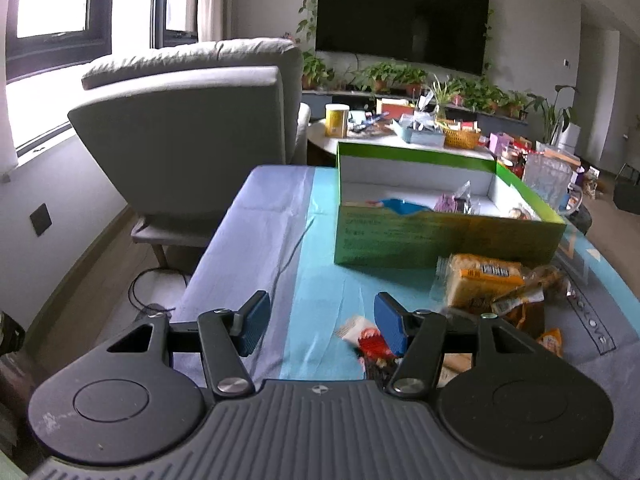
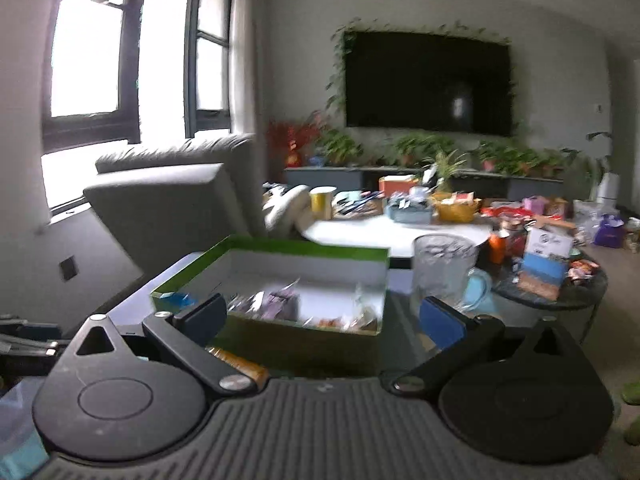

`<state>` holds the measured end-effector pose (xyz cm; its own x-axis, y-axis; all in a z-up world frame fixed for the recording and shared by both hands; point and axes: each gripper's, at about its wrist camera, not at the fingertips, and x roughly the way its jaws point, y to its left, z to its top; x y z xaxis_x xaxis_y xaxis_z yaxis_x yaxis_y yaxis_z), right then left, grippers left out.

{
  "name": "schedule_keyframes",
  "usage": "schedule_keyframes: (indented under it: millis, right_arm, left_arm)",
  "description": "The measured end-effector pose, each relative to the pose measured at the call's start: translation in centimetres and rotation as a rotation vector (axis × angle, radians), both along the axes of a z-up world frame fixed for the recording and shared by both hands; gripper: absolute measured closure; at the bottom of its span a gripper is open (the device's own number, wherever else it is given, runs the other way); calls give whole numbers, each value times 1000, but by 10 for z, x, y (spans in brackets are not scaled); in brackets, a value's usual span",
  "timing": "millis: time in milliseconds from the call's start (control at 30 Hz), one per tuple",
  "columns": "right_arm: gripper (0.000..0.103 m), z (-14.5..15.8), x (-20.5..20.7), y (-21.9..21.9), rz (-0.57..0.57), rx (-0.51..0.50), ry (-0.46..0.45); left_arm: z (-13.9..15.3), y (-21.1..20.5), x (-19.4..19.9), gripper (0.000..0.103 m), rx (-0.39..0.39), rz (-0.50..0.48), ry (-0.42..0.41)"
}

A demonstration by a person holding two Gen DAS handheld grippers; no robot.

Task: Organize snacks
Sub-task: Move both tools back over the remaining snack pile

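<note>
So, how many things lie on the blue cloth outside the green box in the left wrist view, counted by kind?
Bread bag: 1
Red and white packet: 1
Brown packet: 1
Small orange packet: 1
Total: 4 that can be told apart; the pile by the right jaw is partly hidden.

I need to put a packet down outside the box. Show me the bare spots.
Free: the cloth left of the green box, toward the armchair. Crowded: right of the left gripper, where the bread pack and wrappers lie.

Left tool (image 1: 318, 322) agape, empty; right tool (image 2: 322, 320) seemingly likewise.
</note>
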<state>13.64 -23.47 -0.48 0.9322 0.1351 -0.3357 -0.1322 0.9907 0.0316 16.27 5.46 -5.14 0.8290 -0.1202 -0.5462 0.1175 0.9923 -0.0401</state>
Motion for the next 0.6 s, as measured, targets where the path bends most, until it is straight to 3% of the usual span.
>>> schedule_keyframes:
  millis: [167, 300, 600]
  right_arm:
    - [41, -12, -1, 4, -55, -48, 10]
    - [41, -23, 0, -4, -75, 22, 88]
    - [41, -32, -2, -11, -162, 64, 123]
  left_arm:
    - [-10, -1, -8, 48, -7, -36, 57]
    - [-14, -8, -17, 48, -4, -93, 79]
    - [-19, -34, -17, 48, 51, -150, 84]
